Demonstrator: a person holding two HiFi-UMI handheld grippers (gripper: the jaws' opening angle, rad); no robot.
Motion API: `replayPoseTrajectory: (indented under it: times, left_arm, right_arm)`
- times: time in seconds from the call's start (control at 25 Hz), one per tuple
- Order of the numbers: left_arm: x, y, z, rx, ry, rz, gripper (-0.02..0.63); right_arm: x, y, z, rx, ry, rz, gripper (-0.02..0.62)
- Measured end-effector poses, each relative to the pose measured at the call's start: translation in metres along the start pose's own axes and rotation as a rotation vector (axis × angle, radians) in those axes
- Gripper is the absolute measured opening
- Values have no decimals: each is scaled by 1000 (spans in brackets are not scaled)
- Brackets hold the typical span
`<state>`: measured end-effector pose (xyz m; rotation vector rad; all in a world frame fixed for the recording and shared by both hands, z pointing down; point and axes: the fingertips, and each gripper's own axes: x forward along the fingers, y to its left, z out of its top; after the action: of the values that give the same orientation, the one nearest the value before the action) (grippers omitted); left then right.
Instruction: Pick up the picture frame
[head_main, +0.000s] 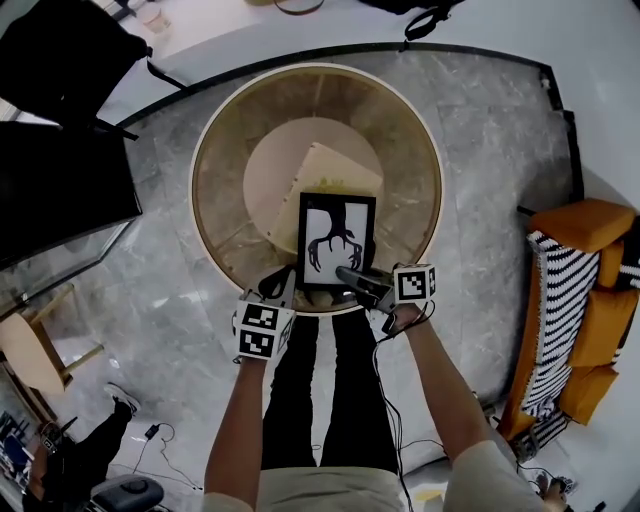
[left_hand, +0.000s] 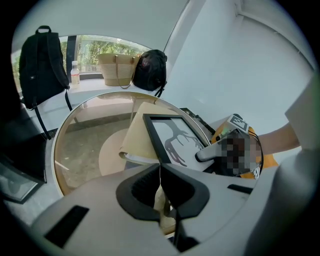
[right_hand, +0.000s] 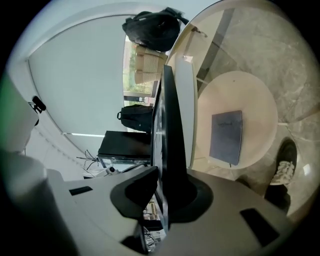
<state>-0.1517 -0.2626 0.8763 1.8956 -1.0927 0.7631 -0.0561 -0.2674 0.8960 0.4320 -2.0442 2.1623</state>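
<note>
**Right jaws on the frame's edge, left jaws shut beside it**

Grey marble floor (head_main: 500, 130) spreads under a round glass table (head_main: 200, 180) with a wooden rim, and an orange sofa (head_main: 585, 300) with a striped throw stands well off to my right. On the glass lies the picture frame (head_main: 336, 240), black, with a dark antler-like print on white. Its far end lies over a cream pad (head_main: 320, 175).

My right gripper (head_main: 350, 275) comes in from the frame's right side, low on that edge, and its jaws are clamped on it. In the right gripper view the frame (right_hand: 170, 125) stands edge-on between the two pads of the right gripper (right_hand: 161, 172). It runs straight away from the jaws, with the dark rim against one pad and the glazed face towards the other. The tabletop fills the space to the right of that edge.

My left gripper (head_main: 284, 288) sits just beside the frame's near left corner. Its jaws are together, tip against tip, with nothing gripped between them. From the left gripper (left_hand: 160, 167) the frame (left_hand: 175, 137) lies ahead and a little to the right, just past the tips. Whether the tips touch the frame I cannot tell. The cream pad (left_hand: 137, 130) lies ahead and slightly left of them. Beyond the table's far rim (left_hand: 57, 145), a black backpack (left_hand: 42, 60) hangs at the left.
</note>
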Motion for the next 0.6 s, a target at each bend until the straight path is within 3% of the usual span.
replayPoseTrajectory:
  times: [0.4, 0.6]
  left_arm:
    - [9, -11, 4, 14, 8, -23, 21]
    - [2, -15, 12, 14, 3, -26, 21]
  right_arm:
    - [-16, 9, -5, 14, -19, 42, 54]
    - [-19, 23, -6, -11, -37, 8, 41]
